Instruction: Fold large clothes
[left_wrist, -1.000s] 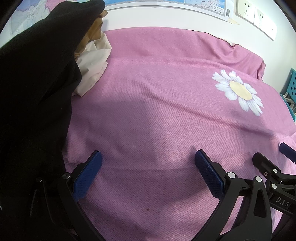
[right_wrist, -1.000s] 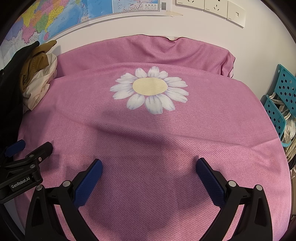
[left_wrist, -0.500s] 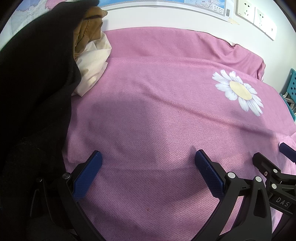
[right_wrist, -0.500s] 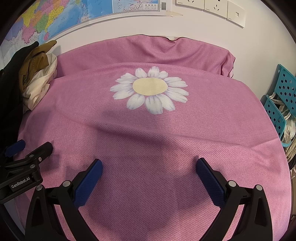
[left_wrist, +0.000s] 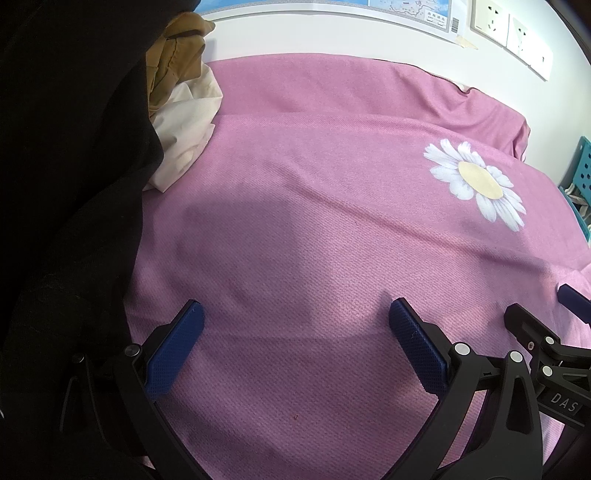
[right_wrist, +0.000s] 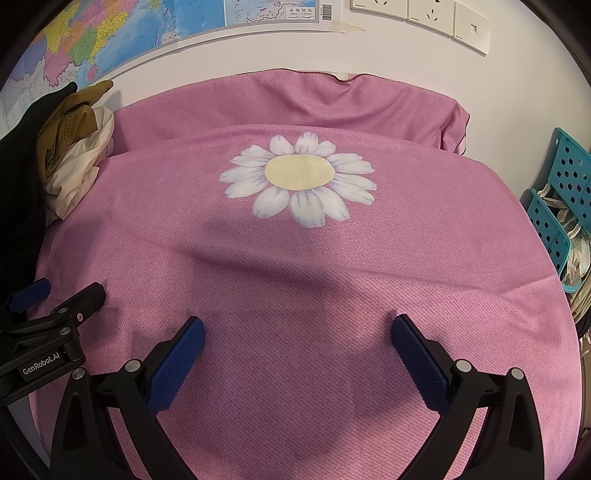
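Both grippers are hovering low over a pink blanket (right_wrist: 295, 280) printed with a white daisy (right_wrist: 299, 179), which is covering what looks like a bed or a counter, though the cloth is hiding which. The left gripper (left_wrist: 295, 332) is holding its blue pads (left_wrist: 173, 354) spread wide with nothing between them, and the right gripper (right_wrist: 297, 349) is likewise standing wide apart and empty, just beside the left one. A large black garment (left_wrist: 66, 192) is filling the left side of the left wrist view, lying along the blanket's left edge and touching the left gripper's frame at that side. Behind it, a brown garment (left_wrist: 177, 55) is sitting on top of a crumpled cream garment (left_wrist: 184, 125), both piled at the far left corner against the white wall. A map (right_wrist: 122, 26) is hanging on that wall beside wall sockets (right_wrist: 421, 11), and a teal perforated basket (right_wrist: 557, 206) is standing off the blanket's right edge.
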